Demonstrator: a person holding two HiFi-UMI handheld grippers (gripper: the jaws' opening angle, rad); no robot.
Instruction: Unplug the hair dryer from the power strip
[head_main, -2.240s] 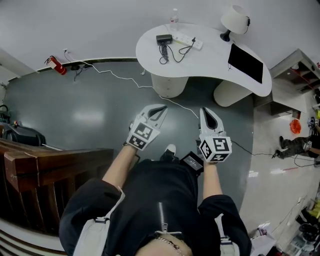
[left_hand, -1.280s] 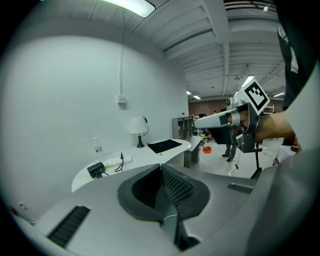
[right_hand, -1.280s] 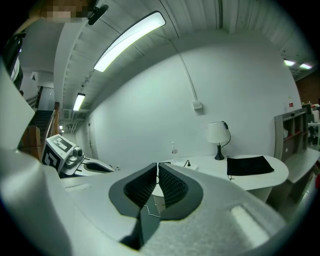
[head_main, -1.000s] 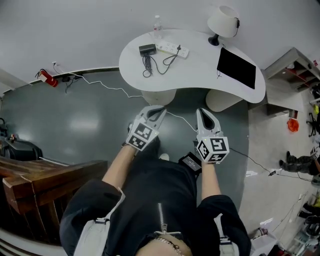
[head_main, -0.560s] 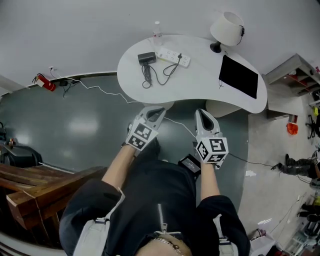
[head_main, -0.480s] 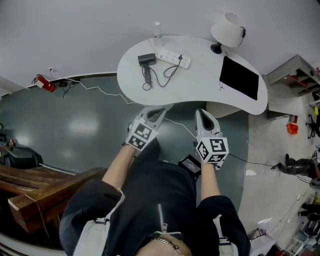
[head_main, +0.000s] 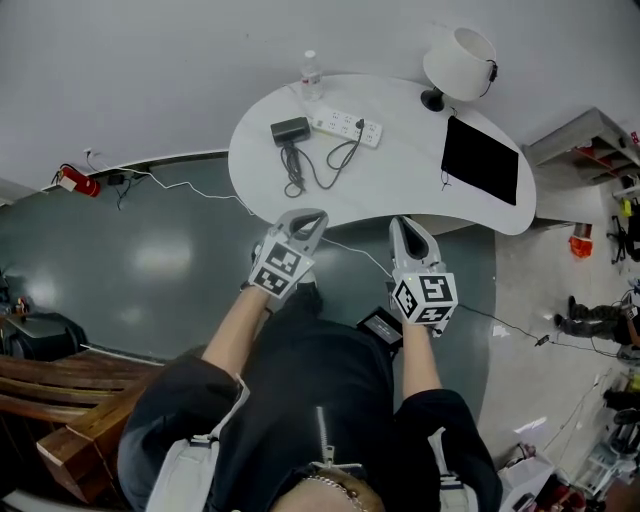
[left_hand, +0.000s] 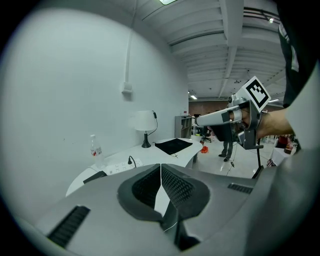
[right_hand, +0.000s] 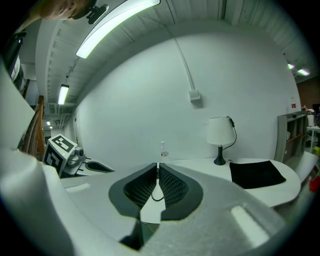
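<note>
Ahead of both grippers: the curved near edge of the white table (head_main: 400, 195) lies just past the tips, with bare tabletop beyond it.
Open room: dark floor (head_main: 150, 260) lies wide to the left, crossed by a thin white cable (head_main: 200, 184); the floor to the right is pale.
Surface: the table stands against a plain wall (head_main: 150, 60).
Hair dryer (head_main: 290, 129): lies dark at the table's far left, with its cord (head_main: 320, 175) looping to the power strip (head_main: 345, 128) beside it, plug in.
Left gripper (head_main: 310, 216): jaws together, holding nothing.
Right gripper (head_main: 403, 223): jaws together, empty.
Count: two grippers, one hair dryer, one power strip, one bottle (head_main: 310, 70), one lamp (head_main: 460, 50), one black mat (head_main: 480, 160).
</note>
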